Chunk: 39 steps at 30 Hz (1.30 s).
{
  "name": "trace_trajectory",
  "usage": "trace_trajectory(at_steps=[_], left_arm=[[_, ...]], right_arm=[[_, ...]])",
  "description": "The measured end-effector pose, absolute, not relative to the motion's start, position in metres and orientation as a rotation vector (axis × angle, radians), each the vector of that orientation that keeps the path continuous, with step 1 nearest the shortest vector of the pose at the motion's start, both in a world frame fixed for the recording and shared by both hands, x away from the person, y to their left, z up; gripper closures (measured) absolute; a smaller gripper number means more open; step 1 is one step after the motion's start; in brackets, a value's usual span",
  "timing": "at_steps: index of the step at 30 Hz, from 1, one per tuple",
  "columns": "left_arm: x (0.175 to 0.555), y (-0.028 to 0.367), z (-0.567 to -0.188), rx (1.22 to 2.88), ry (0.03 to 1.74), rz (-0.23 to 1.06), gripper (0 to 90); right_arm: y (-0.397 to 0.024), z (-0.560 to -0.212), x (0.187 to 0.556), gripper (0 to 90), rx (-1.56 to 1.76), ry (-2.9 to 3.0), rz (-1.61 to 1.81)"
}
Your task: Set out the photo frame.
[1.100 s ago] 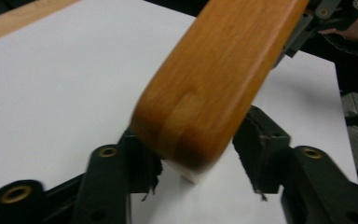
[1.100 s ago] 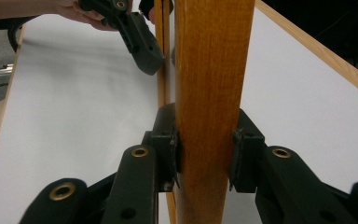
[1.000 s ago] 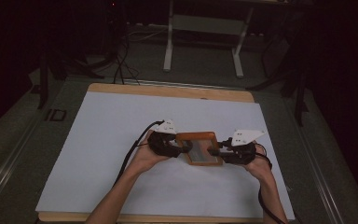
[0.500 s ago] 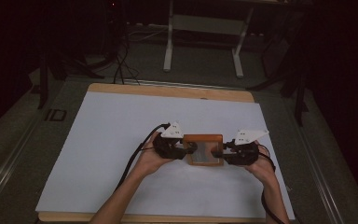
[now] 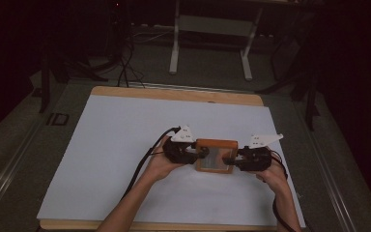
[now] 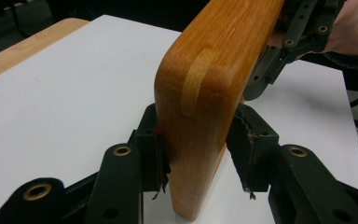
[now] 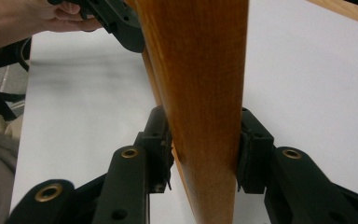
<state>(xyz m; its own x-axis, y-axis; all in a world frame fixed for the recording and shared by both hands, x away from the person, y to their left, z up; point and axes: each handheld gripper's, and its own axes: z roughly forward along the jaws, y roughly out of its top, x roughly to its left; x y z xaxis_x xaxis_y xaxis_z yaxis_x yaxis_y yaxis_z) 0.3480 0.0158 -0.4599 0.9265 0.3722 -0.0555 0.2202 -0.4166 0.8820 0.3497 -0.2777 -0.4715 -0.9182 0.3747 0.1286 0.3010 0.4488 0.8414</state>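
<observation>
Dim overhead view, sharp close-ups

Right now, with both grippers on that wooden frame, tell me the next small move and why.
Probably lower it level onto the white table cover before either side lets go. The left gripper and right gripper each clamp an opposite edge of the wooden frame; both gripper views show pads pressed on the wood, so releasing one side first would likely tip it.
</observation>
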Motion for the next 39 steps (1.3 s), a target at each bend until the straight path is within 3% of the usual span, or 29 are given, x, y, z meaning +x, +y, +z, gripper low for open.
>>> trace_trajectory(at_steps=[39], left_arm=[[0.355,0.052,-0.446,1.961,0.505,0.093,60.5]], right_arm=[[-0.249,-0.472,0.358,63.3,0.643,2.625,1.618]])
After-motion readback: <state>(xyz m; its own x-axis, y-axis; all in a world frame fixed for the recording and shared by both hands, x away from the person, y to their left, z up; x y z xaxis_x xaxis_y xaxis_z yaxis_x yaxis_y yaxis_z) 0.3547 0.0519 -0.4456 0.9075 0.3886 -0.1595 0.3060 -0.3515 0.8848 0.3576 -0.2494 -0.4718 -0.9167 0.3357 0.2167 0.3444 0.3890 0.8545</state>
